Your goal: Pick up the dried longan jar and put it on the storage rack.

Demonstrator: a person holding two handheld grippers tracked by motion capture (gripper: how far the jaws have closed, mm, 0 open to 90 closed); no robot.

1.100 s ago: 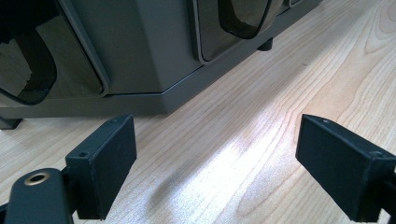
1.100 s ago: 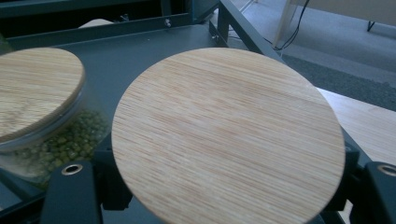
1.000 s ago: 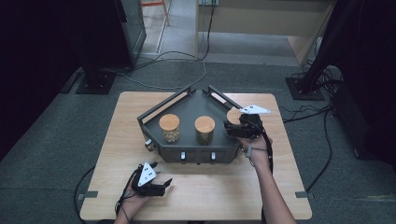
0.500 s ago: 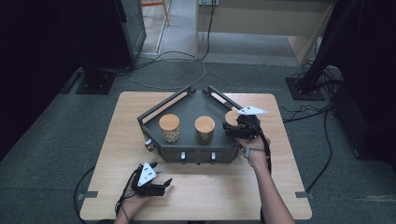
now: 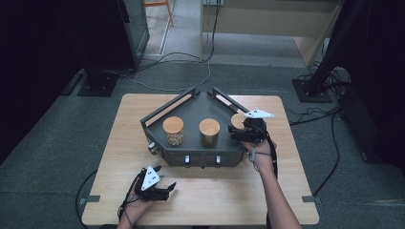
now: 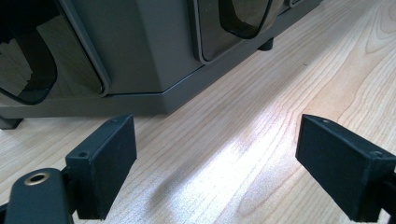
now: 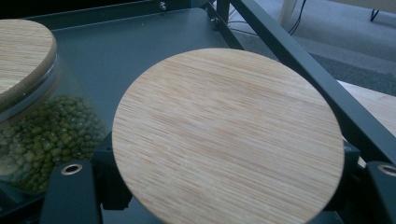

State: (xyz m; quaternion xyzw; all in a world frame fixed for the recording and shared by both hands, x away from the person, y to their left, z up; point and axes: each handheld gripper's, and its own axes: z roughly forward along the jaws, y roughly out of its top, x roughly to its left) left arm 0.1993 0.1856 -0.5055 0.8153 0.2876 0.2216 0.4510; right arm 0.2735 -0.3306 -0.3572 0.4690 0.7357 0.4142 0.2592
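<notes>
A dark grey five-sided tray (image 5: 191,106) stands mid-table with three glass jars under round wooden lids. My right gripper (image 5: 240,130) is at the right jar (image 5: 236,119). In the right gripper view its jaws sit on either side of that jar just beneath the lid (image 7: 229,135), closed against the glass. The middle jar (image 5: 209,131) holds green beans (image 7: 37,126); the left jar (image 5: 173,130) holds pale pieces. My left gripper (image 5: 161,190) rests on the table near the front edge, open, with bare wood between its jaws (image 6: 215,168) and the tray's front wall (image 6: 154,46) just ahead.
Two dark smoked windows (image 6: 243,18) are set in the tray's front face. Raised rails (image 7: 299,60) run along the tray's far edges beside the right jar. Cables and stand bases (image 5: 98,83) lie on the floor beyond the wooden table (image 5: 286,191).
My right gripper has shifted a little toward the near side at the right jar. The left gripper has stayed where it was.
</notes>
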